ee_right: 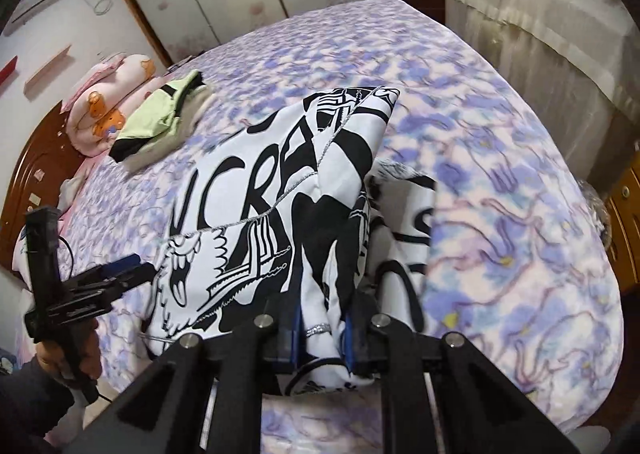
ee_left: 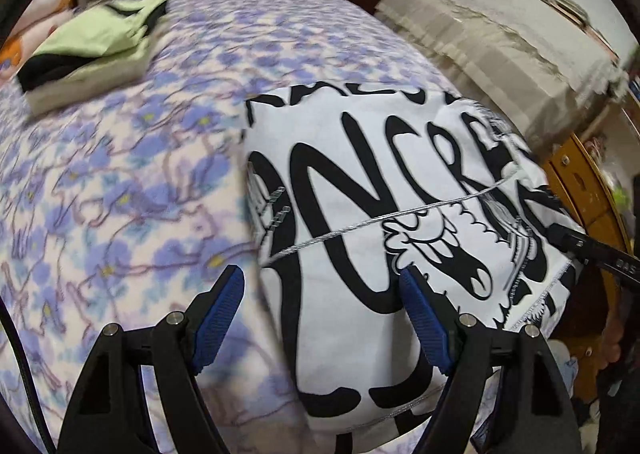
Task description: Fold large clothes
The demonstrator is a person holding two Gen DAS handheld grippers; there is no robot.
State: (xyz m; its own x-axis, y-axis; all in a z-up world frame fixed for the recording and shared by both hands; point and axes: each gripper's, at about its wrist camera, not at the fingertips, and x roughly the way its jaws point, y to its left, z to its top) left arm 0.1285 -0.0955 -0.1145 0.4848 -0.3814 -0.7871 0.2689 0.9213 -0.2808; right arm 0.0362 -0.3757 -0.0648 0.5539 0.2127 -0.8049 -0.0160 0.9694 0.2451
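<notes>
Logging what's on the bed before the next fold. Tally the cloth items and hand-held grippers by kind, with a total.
Black-and-white printed garment: 1
Folded clothes pile, green and black on top: 1
Pink pillows: 1 bunch, number unclear
Hand-held grippers: 2, left hand-held gripper open, right hand-held gripper shut on the garment
Total: 5

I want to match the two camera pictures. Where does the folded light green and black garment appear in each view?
Left wrist view: the folded green garment lies in the upper left, on the purple flowered blanket.
Right wrist view: it lies at middle left, beside the pink pillow.
Shared landmark: the white garment with black lettering, nearer the camera than the green one in both views.
</notes>
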